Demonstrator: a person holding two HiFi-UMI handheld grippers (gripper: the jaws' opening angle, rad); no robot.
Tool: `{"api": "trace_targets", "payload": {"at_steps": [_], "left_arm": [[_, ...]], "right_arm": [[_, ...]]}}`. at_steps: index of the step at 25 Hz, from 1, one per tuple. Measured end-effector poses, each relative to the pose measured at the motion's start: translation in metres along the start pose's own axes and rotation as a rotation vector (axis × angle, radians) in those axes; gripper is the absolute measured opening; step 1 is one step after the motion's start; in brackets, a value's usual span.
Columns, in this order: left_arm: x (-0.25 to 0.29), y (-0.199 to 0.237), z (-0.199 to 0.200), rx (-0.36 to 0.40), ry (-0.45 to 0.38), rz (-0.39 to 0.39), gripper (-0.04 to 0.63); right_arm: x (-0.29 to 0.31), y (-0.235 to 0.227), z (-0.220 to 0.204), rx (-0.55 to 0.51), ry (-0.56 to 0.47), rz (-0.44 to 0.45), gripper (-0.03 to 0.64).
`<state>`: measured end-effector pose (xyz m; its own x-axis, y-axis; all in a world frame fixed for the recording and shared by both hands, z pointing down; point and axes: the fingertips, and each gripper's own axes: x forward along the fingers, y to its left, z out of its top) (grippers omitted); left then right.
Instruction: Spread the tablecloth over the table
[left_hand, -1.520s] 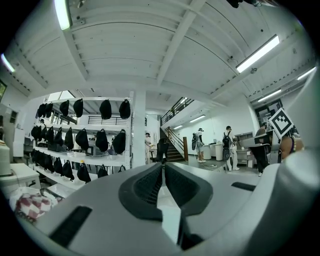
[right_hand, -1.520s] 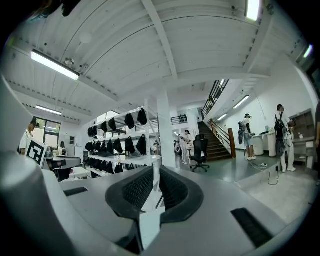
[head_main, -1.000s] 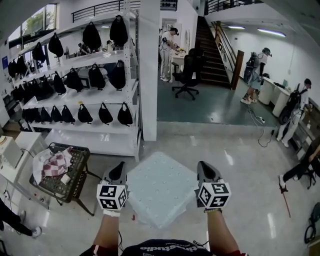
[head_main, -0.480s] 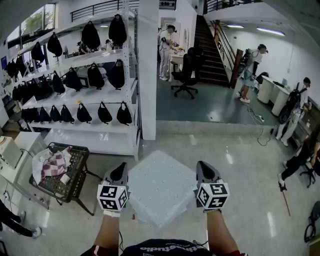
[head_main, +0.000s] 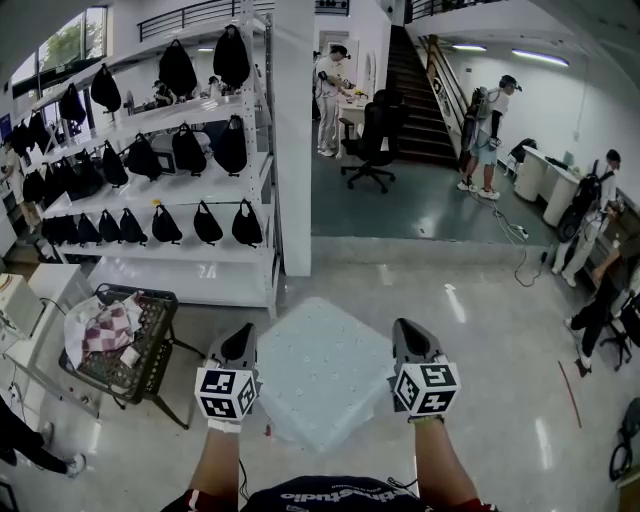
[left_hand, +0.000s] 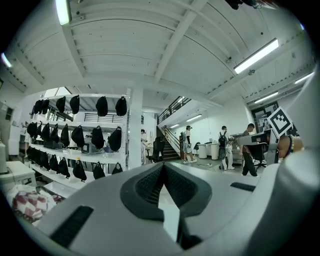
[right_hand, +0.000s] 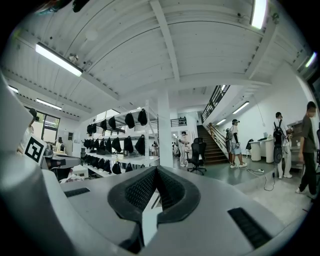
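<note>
A pale tablecloth (head_main: 322, 372) with small dots hangs stretched flat in the air between my two grippers, one corner pointing away from me. My left gripper (head_main: 241, 338) is shut on its left edge, and my right gripper (head_main: 407, 332) is shut on its right edge. In the left gripper view the left gripper (left_hand: 163, 169) has a thin white strip of cloth (left_hand: 171, 217) pinched between its jaws. The right gripper (right_hand: 156, 171) grips a similar strip (right_hand: 149, 220) in the right gripper view. Both grippers point level. No table shows under the cloth.
A black crate (head_main: 150, 350) holding a checked cloth (head_main: 108, 328) stands on a stand at the left. Behind it is a white rack of black bags (head_main: 190, 150) and a white pillar (head_main: 297, 140). An office chair (head_main: 372, 150), stairs and several people are at the back and right.
Both grippers and the cloth hold still. The people at the back right have walked a little.
</note>
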<state>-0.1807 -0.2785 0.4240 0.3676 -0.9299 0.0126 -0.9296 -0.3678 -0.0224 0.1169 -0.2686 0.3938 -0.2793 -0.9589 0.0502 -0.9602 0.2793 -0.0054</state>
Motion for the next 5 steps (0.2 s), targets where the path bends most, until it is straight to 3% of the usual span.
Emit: {"api": "trace_targets", "payload": {"at_steps": [5], "left_arm": [[0.0029, 0.0029, 0.0018, -0.004, 0.001, -0.001, 0.017]], "right_arm": [[0.0040, 0.0011, 0.0035, -0.003, -0.004, 0.003, 0.026]]}}
